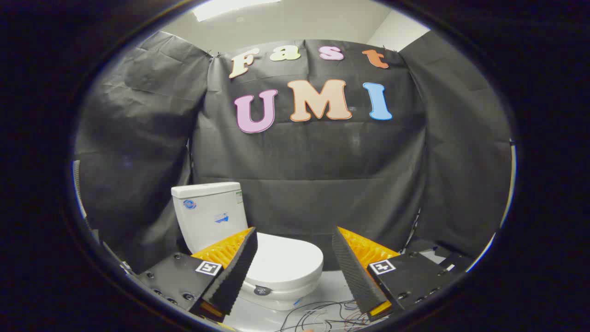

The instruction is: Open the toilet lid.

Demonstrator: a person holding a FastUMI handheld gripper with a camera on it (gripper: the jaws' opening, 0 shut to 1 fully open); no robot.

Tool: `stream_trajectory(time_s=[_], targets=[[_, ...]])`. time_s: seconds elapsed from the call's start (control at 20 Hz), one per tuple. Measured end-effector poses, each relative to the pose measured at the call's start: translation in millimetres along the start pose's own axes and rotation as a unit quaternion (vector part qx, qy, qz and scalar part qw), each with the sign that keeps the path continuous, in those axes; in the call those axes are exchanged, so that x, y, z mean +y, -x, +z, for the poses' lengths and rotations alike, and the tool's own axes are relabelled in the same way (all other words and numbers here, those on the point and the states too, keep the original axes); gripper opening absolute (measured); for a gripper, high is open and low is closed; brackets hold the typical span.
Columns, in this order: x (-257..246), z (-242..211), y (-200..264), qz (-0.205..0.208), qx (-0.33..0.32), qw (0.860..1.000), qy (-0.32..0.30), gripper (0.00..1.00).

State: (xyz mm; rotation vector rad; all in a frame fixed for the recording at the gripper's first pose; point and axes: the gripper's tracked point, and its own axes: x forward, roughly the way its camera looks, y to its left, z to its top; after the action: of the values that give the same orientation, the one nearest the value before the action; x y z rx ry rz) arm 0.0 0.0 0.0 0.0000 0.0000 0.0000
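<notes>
Nearest us, our tool (295,258) has its two fingers (233,272) spread wide apart, gripping nothing; each carries a small square black-and-white marker. Just beyond them we see the white toilet (258,258), its lid (288,260) down flat over the bowl, partly behind the left finger. The cistern (209,214) behind bears small stickers too small for us to read. Loose wires (322,316) lie on the floor (336,286) between the fingers.

The glossy white ceramic toilet lid (288,258) is gleaming smoothly; the spread black fingers (239,263) are showing ribbed matt pads, touching nothing.
</notes>
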Motion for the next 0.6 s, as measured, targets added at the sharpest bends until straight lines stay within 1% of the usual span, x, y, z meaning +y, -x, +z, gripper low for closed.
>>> stream_trajectory(time_s=[0.6], targets=[[0.0,-0.5,-0.2,0.0,0.0,1.0,0.0,1.0]])
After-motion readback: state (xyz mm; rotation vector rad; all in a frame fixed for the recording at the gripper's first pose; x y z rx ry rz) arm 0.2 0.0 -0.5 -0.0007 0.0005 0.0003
